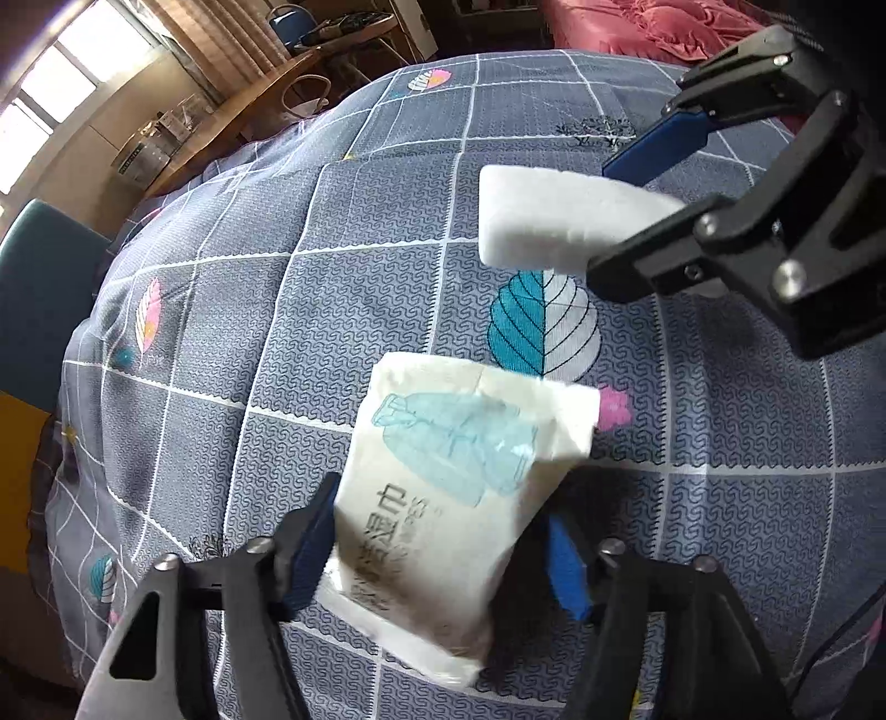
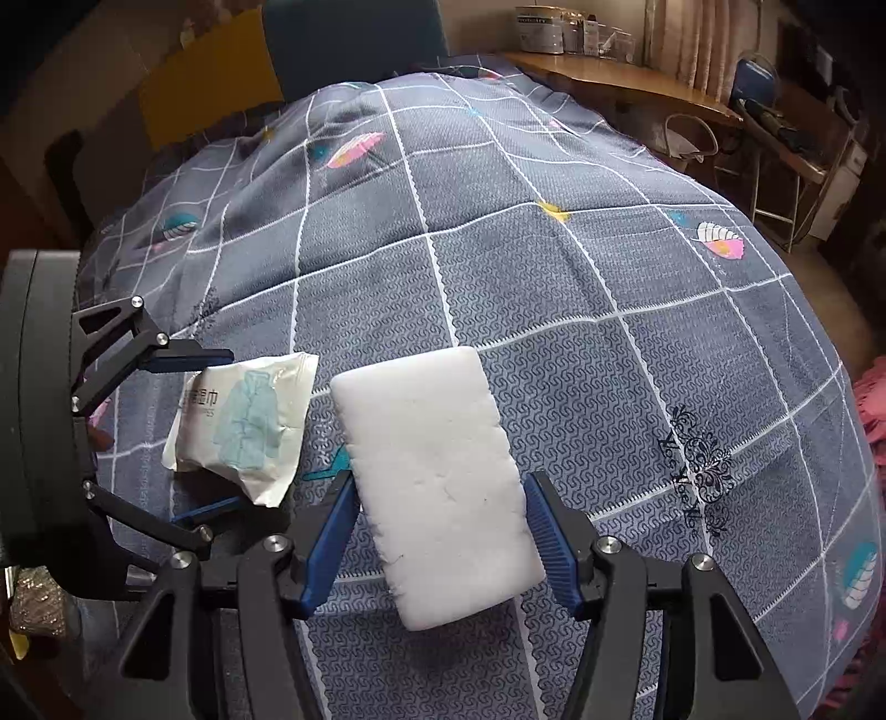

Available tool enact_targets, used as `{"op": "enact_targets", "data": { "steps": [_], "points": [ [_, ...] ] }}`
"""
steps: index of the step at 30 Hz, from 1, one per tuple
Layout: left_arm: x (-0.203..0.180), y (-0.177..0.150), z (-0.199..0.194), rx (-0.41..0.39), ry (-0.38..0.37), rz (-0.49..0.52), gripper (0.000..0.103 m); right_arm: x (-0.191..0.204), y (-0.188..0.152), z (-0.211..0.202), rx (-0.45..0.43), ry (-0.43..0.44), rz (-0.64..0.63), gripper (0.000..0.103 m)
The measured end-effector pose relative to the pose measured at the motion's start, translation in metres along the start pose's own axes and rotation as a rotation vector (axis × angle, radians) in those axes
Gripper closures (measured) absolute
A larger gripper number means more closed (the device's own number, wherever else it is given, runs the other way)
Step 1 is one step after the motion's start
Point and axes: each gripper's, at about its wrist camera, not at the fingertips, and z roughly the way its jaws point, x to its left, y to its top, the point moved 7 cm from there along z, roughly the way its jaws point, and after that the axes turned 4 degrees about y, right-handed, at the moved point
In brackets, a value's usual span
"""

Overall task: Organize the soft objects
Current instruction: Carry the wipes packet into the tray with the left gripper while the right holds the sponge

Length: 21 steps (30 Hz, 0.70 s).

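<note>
Left hand-held gripper [image 1: 443, 559] closed on a white wet-wipe pack [image 1: 459, 487], blue pads pressed against both long sides; pack tilted, printed face with a pale blue garment drawing turned upward, far end projecting beyond the fingertips. Same pack [image 2: 243, 426] seen from the right wrist view at near left, clamped between the left tool's two blue-tipped fingers and raised over the bedspread [image 2: 554, 288]. Right hand-held gripper [image 2: 437, 531] closed on a white foam sponge block [image 2: 437, 487], blue pads [image 2: 332, 531] touching its two long edges, block lying flat and extending away from the camera. From the left wrist view, the same sponge block [image 1: 559, 216] appears at far right, carried by the right hand-held gripper [image 1: 642, 221], above a teal-and-white leaf print [image 1: 542, 327]. Pack and sponge close together but apart, neither clearly resting on the cloth; exact clearance not determinable. Bedspread grey-blue with white grid lines, scattered leaf and pink motifs, covering a bed. Beyond the bed: wooden bench [image 2: 620, 72] with tins and jars along the far wall, curtained window [image 1: 72, 77] at far left of the left wrist view, red bedding [image 1: 648, 25] at far right.
</note>
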Motion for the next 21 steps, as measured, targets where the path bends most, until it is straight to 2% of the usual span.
{"op": "enact_targets", "data": {
  "steps": [5, 8, 15, 18, 21],
  "points": [
    [0.015, -0.007, -0.002, 0.012, -0.036, -0.149, 0.055, 0.01, -0.003, 0.006, 0.012, -0.012, -0.069, 0.042],
    [0.035, -0.016, -0.005, 0.044, -0.043, -0.309, 0.056, 0.016, -0.007, 0.01, 0.027, -0.006, -0.1, 0.042],
    [0.102, -0.044, -0.045, 0.053, 0.055, -0.674, 0.056, 0.042, -0.017, 0.022, 0.086, 0.054, -0.193, 0.042],
    [0.127, -0.059, -0.074, 0.044, 0.109, -0.777, 0.056, 0.047, -0.025, 0.031, 0.129, 0.045, -0.215, 0.042],
    [0.156, -0.072, -0.11, 0.01, 0.172, -0.85, 0.056, 0.049, -0.028, 0.035, 0.125, 0.028, -0.23, 0.042]
  ]
}}
